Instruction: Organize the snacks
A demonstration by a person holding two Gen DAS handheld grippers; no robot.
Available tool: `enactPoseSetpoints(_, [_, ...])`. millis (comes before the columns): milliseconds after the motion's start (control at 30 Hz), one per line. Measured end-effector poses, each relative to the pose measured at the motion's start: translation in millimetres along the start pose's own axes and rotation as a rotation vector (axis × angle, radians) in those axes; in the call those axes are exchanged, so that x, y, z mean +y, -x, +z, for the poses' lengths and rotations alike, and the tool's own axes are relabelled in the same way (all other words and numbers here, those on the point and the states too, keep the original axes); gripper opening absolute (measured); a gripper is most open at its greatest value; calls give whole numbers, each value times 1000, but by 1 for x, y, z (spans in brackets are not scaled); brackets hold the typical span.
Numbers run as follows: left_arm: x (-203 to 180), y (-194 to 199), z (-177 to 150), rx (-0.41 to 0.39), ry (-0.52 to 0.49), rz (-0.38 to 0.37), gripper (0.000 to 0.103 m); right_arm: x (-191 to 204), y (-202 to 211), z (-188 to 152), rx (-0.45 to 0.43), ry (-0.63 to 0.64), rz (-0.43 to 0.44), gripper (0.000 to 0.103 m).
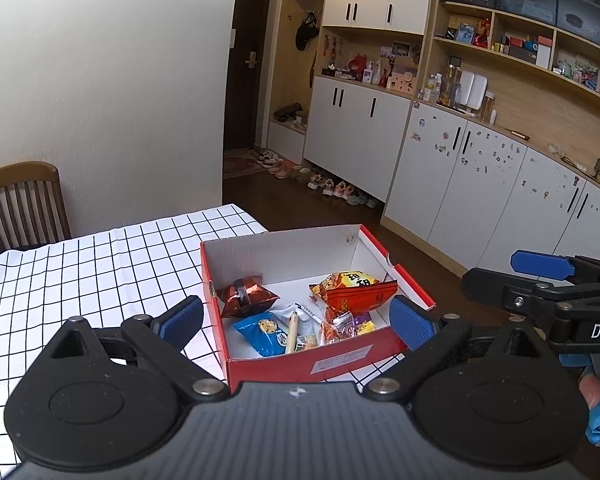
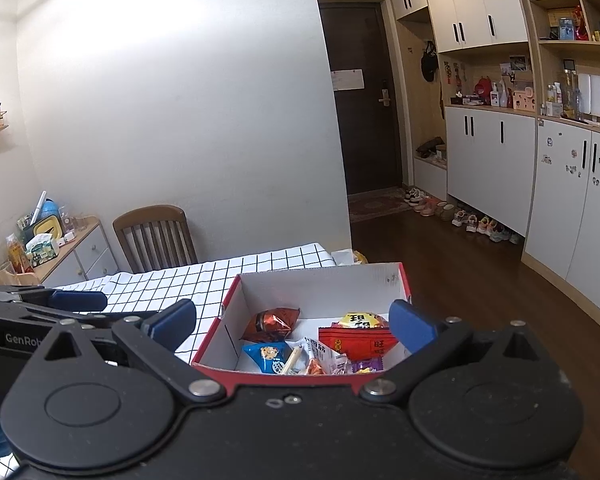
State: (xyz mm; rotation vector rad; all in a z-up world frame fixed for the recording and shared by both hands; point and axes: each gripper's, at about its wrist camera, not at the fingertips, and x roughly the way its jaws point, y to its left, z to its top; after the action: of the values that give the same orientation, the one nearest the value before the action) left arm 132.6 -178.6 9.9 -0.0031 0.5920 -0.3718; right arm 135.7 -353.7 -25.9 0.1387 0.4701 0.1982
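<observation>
Snacks gathered in the red box, both tongs spread and empty

The snack packets [image 1: 300,320] lie loose in the red box [image 1: 332,364] on the checked tablecloth [image 1: 80,280], the orange bag [image 1: 354,290] at 2 o'clock, the blue packet [image 1: 262,330] at 7; left gripper [image 1: 296,322] and right gripper [image 2: 294,326] hover wide apart, gripping nothing (this fits packing just finished or unpacking about to start), so any grasp should pinch a packet's crimped edge

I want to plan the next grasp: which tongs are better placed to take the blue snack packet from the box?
Probably the left tongs: the blue snack packet lies almost between their open fingers; the right tongs centre further right.
</observation>
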Motion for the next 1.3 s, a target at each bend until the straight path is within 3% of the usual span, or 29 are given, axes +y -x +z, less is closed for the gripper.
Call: enactPoseSetpoints(1300, [1, -5, -2, 15, 7, 1, 100, 0, -4, -5, 18, -17, -3, 103])
